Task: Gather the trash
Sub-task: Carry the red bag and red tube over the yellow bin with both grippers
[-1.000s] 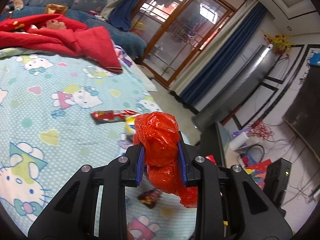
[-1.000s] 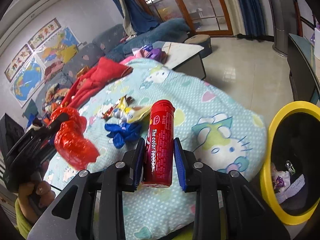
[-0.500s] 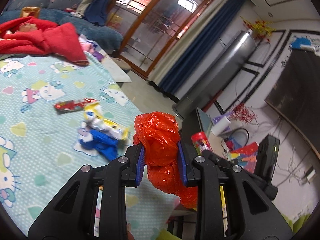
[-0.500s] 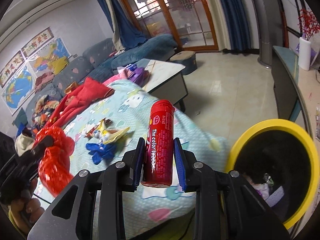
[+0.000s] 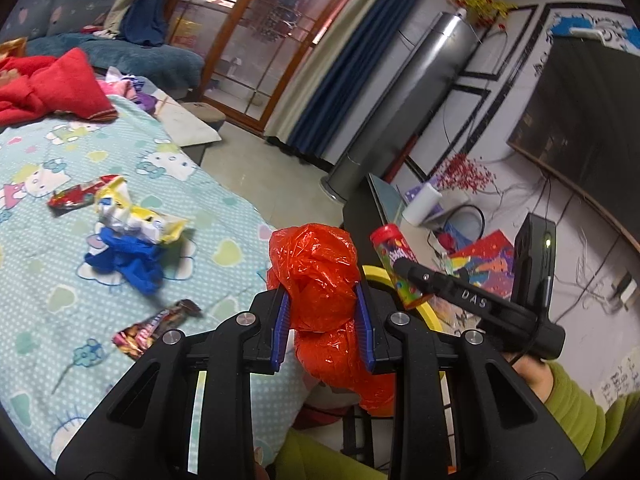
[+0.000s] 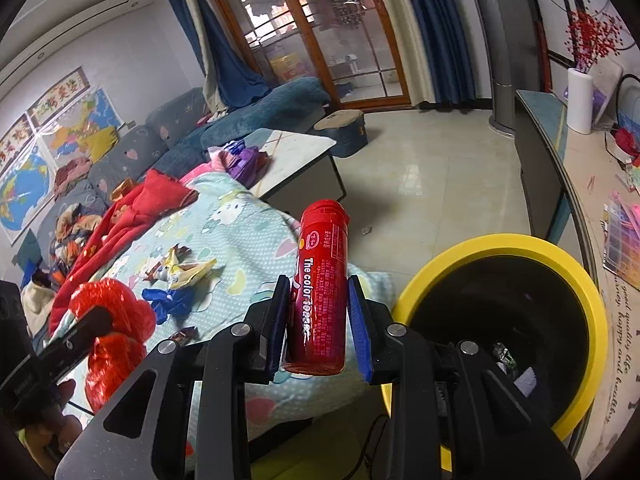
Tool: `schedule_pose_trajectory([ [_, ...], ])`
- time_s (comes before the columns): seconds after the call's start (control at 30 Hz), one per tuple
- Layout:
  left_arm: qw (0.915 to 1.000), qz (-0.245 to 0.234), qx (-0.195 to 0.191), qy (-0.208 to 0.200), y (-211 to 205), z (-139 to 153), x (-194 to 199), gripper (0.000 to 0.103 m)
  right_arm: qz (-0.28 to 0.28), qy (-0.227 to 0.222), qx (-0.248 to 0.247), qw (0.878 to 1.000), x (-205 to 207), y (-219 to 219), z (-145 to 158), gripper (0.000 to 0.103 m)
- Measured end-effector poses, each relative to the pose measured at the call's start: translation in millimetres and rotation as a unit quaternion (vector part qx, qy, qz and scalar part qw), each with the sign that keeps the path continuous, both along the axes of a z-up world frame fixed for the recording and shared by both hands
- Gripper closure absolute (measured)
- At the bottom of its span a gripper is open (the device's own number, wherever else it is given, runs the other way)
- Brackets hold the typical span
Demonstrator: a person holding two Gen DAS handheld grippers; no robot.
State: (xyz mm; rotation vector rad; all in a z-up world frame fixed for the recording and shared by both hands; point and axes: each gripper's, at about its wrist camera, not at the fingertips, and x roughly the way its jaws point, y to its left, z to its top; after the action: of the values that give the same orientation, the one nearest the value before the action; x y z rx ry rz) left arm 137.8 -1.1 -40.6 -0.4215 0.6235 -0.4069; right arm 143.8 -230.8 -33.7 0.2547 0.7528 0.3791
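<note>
A: Item one, left gripper (image 5: pixel 322 326)?

B: Jaws drawn partway in, blue pads pressed on both sides of a crumpled red plastic bag (image 5: pixel 316 276). The bag bulges above the pads and hangs below them. Held over the edge of the patterned bedspread (image 5: pixel 48 264).

A: Item two, right gripper (image 6: pixel 320 322)?

B: Jaws partway in, clamped on a red cylindrical tube (image 6: pixel 320 284), cap end up and away, white lettering along its side. The tube stands nearly upright between the pads.

A: Receptacle?

B: Yellow-rimmed bin (image 6: pixel 588 300), black inside, just to the right of the right gripper in its view; some scraps lie at the bottom. The tube is beside the rim, not over the opening.

A: Loose items on the bedspread?

B: Crumpled blue glove (image 5: pixel 128 260); yellow-and-white wrapper (image 5: pixel 136 216) touching it; red wrapper (image 5: pixel 80 194) beyond; a dark snack wrapper (image 5: pixel 156 326) nearest the left gripper. Red cloth (image 5: pixel 56 88) at the far end.
</note>
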Motion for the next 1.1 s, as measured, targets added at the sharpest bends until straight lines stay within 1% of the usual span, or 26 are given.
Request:
schedule_pose_trajectory([
  [0.37,0.9990,-0.030,0.032,-0.009,-29.9,-3.2,1.1,0.082,-0.038,0.003,0.004,0.999,-2.2,-34.0,-7.9,0.075],
  [0.7,0.9957,-0.070,0.061,-0.012,-70.1,-9.5,8.1,0.082,-0.079,0.012,0.007,0.997,-3.2,-66.4,-15.3,0.075],
  [1.1,0.9918,-0.092,0.089,-0.008,-101.5,-18.5,24.9,0.082,-0.110,0.023,0.009,0.994,-0.4,-96.7,-27.3,0.075],
])
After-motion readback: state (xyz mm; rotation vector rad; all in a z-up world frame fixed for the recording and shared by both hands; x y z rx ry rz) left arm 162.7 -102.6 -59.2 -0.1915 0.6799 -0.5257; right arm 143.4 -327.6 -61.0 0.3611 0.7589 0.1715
